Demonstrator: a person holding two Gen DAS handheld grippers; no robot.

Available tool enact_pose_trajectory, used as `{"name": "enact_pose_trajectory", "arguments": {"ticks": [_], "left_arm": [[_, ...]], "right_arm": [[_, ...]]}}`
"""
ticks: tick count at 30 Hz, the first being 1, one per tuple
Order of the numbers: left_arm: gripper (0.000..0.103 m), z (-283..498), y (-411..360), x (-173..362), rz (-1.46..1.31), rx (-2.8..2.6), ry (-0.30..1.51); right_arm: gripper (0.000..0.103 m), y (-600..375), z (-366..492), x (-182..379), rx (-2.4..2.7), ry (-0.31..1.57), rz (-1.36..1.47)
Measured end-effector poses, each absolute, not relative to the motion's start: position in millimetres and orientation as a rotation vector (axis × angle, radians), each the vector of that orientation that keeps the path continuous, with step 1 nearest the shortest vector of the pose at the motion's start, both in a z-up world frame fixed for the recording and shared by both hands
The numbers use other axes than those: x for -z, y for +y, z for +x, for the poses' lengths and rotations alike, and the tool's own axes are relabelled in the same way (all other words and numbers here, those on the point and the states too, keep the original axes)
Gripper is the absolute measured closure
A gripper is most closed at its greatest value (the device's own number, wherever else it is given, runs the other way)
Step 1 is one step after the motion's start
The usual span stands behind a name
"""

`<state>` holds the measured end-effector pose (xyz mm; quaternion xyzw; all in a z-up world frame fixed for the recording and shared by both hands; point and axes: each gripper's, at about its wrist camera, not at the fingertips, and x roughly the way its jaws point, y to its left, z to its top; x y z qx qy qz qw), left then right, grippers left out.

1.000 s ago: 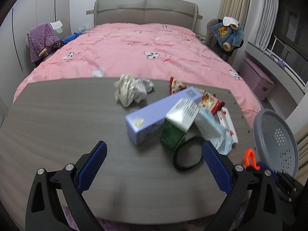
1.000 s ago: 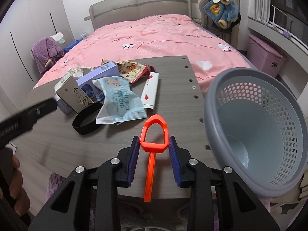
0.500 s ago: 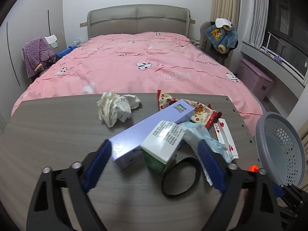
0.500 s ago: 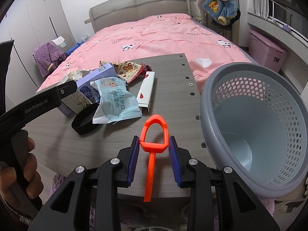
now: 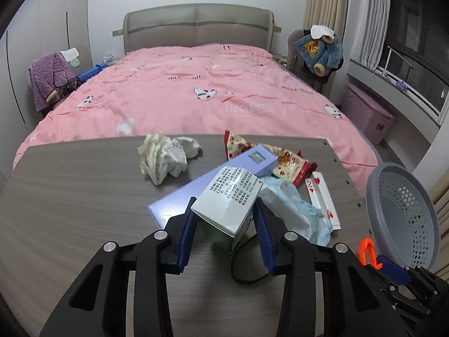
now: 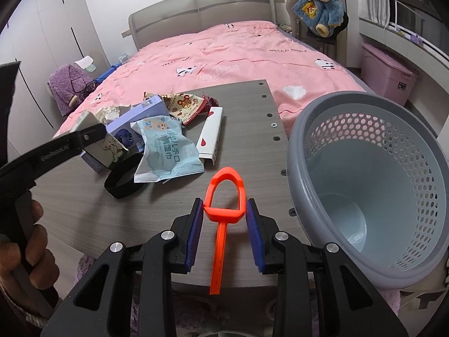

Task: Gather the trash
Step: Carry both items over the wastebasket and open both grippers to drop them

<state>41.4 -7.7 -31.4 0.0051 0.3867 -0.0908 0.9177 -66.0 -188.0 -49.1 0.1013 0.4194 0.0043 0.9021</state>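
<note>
Left wrist view: left hand-held gripper [image 5: 224, 221] just been closing, blue pads now against both sides of a green-and-white carton [image 5: 228, 206], tilted over a lilac box [image 5: 213, 185] on the grey counter [image 5: 70, 196]. Crumpled paper [image 5: 165, 160] farther back, blue wipes packet [image 5: 291, 207] to the right, grey basket [image 5: 404, 213] at the counter's right edge.

Right wrist view: right hand-held gripper [image 6: 224, 216] narrowed on an orange looped tool [image 6: 223, 205], just beside the basket [image 6: 373, 179]. Carton [image 6: 105, 140] among the litter, clamped by the left one.

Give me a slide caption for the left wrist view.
Left gripper closing on a small carton among table trash.
</note>
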Motion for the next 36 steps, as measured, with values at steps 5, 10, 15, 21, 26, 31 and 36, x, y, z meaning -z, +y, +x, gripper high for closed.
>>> {"name": "enact_pose_trajectory", "arguments": {"ticks": [5,10,15,21,26,31,36], "left_arm": [[0.064,30.1,-6.2,6.6,0.010,0.195,0.763],[0.064,19.8,-28.0,-11.5,0.021,0.252,0.748],[0.064,10.4,-84.9,-14.2,0.063,0.373,0.761],[0.064,4.1,-161.5,-0.4,0.142,0.519,0.801],[0.064,5.9,-209.3,15.8,0.192,0.602,0.848],[0.064,7.6,-239.4,24.5,0.231,0.629,0.867],[0.064,10.0,-258.1,31.5,0.263,0.637,0.877]], "right_arm": [[0.072,-191.9,-70.3,36.0,-0.010,0.845,0.219],[0.072,-217.6,-79.8,13.2,0.020,0.800,0.252],[0.072,-260.8,-91.7,2.7,0.102,0.772,0.282],[0.072,-321.1,-106.4,11.2,0.226,0.784,0.318],[0.072,-356.2,-116.9,24.6,0.282,0.804,0.362],[0.072,-375.4,-116.4,31.1,0.292,0.805,0.399],[0.072,-386.5,-113.8,35.9,0.282,0.807,0.425]]}}
